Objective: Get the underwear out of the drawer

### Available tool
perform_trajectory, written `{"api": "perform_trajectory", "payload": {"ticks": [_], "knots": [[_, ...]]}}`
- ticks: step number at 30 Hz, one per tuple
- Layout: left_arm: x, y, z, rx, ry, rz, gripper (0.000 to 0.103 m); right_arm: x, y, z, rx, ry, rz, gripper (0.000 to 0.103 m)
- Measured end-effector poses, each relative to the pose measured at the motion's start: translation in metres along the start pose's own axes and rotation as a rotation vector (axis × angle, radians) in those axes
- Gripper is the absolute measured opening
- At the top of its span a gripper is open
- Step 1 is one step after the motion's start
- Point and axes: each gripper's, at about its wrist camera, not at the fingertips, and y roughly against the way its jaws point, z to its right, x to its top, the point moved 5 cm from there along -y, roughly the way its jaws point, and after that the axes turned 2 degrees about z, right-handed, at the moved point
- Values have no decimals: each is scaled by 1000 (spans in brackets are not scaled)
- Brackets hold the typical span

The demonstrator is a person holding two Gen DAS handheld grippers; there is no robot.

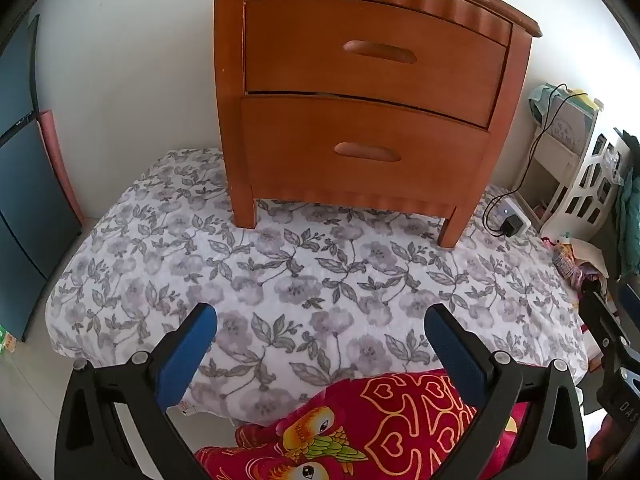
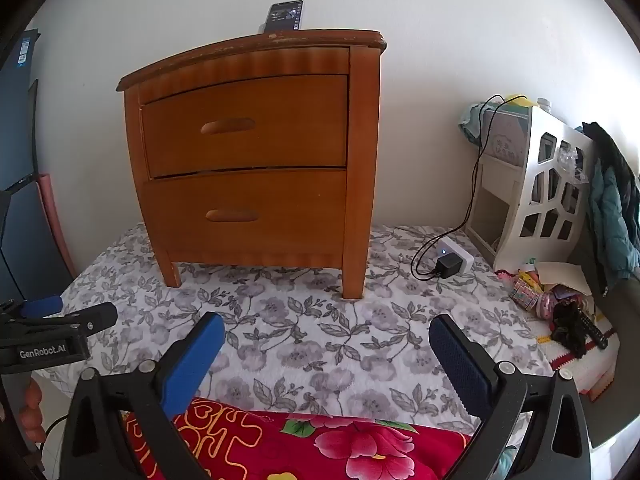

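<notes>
While both drawers sat shut, I held left gripper [image 1: 320,332] & right gripper [image 2: 326,336] wide, empty; the nightstand [image 2: 248,168] on soft bedspread [image 1: 320,280] might've tipped w/ a hard pull.

Nightstand [image 2: 256,168] on bedspread [image 2: 320,344], phone [image 2: 285,15] on top, charger [image 2: 450,264] right, shelf [image 2: 536,196] further right

The left black plastic two-finger gripper [image 1: 320,324] has broad triangular arms with cut-out windows, silver round screws at the pivots and blue ribbed rubber pads [image 1: 188,356]. The right black plastic gripper [image 2: 326,332] looks the same — one pad bright blue, the other darker. White "GenRobot.AI" lettering marks the left one's side.
</notes>
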Motion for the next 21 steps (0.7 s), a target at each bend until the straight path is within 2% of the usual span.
{"api": "perform_trajectory", "payload": {"ticks": [21], "knots": [[-5, 0, 0, 2, 3, 0, 103, 0, 0, -1, -3, 5, -3, 103]]}}
